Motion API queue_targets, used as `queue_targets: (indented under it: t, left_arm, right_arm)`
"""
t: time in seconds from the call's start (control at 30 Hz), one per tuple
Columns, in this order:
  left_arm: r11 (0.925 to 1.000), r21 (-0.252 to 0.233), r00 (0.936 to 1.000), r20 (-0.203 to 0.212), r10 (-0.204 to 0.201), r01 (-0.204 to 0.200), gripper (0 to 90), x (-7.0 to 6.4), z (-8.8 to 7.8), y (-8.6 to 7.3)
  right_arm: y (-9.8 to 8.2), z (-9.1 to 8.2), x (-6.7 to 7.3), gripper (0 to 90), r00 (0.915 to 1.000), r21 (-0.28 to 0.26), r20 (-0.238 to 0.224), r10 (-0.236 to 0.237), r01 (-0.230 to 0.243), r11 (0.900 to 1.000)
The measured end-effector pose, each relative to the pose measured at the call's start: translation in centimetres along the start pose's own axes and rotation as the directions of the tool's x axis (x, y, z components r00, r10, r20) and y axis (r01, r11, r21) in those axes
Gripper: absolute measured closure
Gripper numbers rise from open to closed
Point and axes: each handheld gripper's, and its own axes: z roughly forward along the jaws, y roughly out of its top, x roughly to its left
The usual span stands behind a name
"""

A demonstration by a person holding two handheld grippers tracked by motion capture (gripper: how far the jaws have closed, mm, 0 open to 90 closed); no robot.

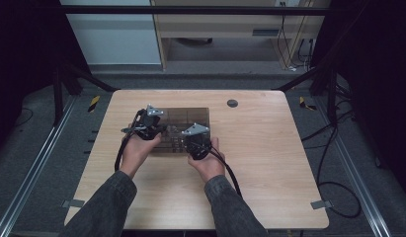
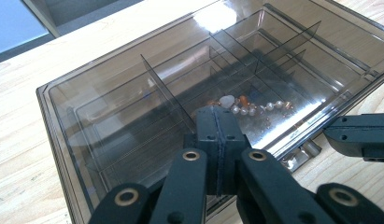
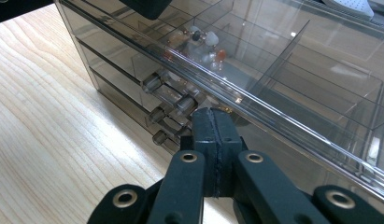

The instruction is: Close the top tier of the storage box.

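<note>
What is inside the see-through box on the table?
The smoky clear organizer box has thin dividers making compartments. One holds small beads, white pearly ones and a few orange. The drawers underneath are too dark to tell what they hold.

organizer box [image 2: 133, 107]: smoky grey – see-through
beads [image 2: 245, 108]: white, orange
table [image 1: 269, 148]: pale wood grain
jaws: black – matte

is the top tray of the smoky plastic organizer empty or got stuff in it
Not empty: the smoky clear plastic organizer box holds a small cluster of white and orange beads in one top compartment; the other compartments look bare.
</note>
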Motion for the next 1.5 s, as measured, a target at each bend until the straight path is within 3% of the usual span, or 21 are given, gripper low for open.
queue_targets:
  t: [0.77,1.5]
  left_arm:
    - [1.0000,-0.001,1.0000,0.000,0.004,-0.004,89.8,0.0,0.0,-0.1]
    - [0.9997,-0.025,1.0000,0.002,0.000,0.000,89.8,0.0,-0.1,0.0]
  right_arm:
    - [0.0,0.3,0.3,90.0,1.0000,-0.001,-0.007,0.000,0.000,1.000]
    - [0.1,-1.2,0.5,90.0,0.9996,-0.026,-0.025,-0.016,0.015,1.000]
